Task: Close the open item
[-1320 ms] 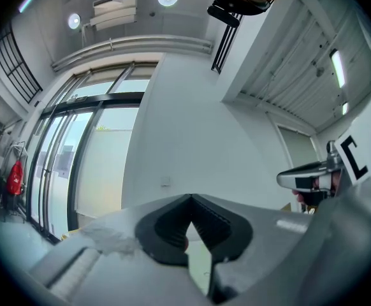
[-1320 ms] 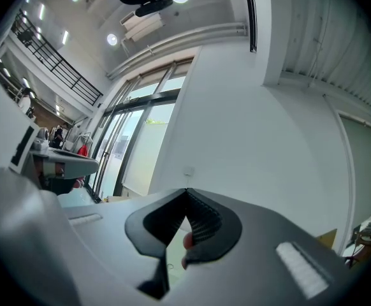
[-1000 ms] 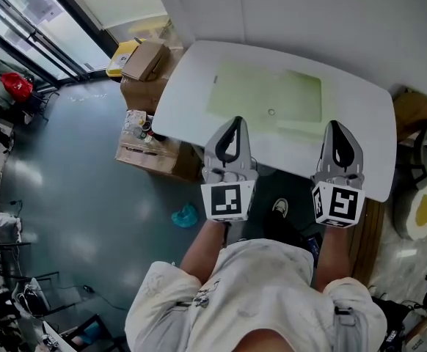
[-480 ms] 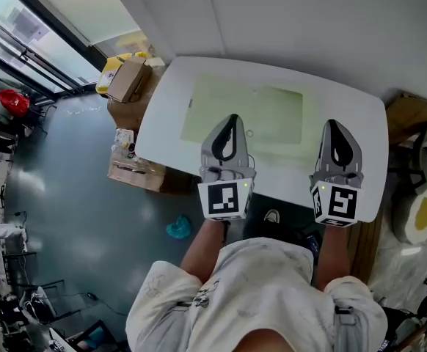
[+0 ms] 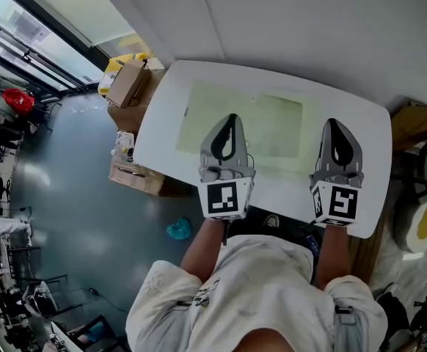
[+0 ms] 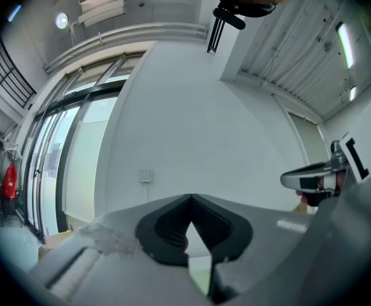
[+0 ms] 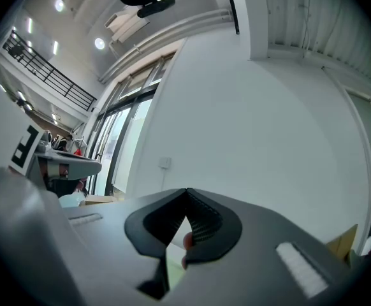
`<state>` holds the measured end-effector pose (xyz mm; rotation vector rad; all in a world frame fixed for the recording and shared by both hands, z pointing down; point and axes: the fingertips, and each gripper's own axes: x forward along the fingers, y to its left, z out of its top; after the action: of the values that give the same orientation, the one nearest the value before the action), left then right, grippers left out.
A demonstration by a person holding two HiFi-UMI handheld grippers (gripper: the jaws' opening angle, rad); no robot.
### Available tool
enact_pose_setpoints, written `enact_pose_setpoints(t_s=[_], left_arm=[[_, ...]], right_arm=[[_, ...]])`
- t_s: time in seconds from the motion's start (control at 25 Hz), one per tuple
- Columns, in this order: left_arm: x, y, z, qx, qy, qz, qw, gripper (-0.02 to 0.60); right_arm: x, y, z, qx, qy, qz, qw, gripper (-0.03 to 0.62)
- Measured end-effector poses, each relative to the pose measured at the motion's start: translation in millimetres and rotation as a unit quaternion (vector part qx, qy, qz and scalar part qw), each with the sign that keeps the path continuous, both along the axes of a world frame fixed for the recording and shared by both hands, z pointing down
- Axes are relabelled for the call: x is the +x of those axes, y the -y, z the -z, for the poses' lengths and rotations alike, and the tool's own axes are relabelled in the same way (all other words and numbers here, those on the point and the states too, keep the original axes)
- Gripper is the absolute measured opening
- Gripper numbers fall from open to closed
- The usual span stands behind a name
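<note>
White table (image 5: pixel 327 108) with green mat (image 5: pixel 272 123) stands beside white wall (image 5: pixel 309 28)

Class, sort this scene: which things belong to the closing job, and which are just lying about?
Job: left gripper, right gripper, both shut; white table; green mat. No open item shows.
Lying about: cardboard boxes, teal scrap, red bag.

The left claw (image 5: pixel 231 119) is covering the near part of the green mat (image 5: pixel 272 119) on the desk (image 5: pixel 360 130), and the right claw (image 5: pixel 334 123) is hiding the desk's near edge. Beside the desk's right end, a yellow-and-white thing (image 5: pixel 422 222) is running off frame, too unclear to name.
</note>
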<state>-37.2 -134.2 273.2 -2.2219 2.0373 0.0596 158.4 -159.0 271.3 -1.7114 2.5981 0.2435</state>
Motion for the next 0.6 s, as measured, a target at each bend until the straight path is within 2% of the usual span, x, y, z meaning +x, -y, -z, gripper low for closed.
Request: enact_pose_setpoints(t_s=[0.4, 0.52, 0.6], left_arm=[[-46, 18, -9, -0.004, 0.002, 0.012, 0.9999, 0.002], [-68, 19, -17, 0.002, 0.019, 0.018, 0.9996, 0.002], [-82, 17, -16, -0.002, 0.004, 0.033, 0.9994, 0.002]], right_arm=[[-55, 26, -5, 0.001, -0.005, 0.021, 1.000, 0.002], [-77, 30, -8, 0.000, -0.010, 0.036, 0.999, 0.002], [-94, 31, -9, 0.000, -0.015, 0.048, 0.999, 0.002]])
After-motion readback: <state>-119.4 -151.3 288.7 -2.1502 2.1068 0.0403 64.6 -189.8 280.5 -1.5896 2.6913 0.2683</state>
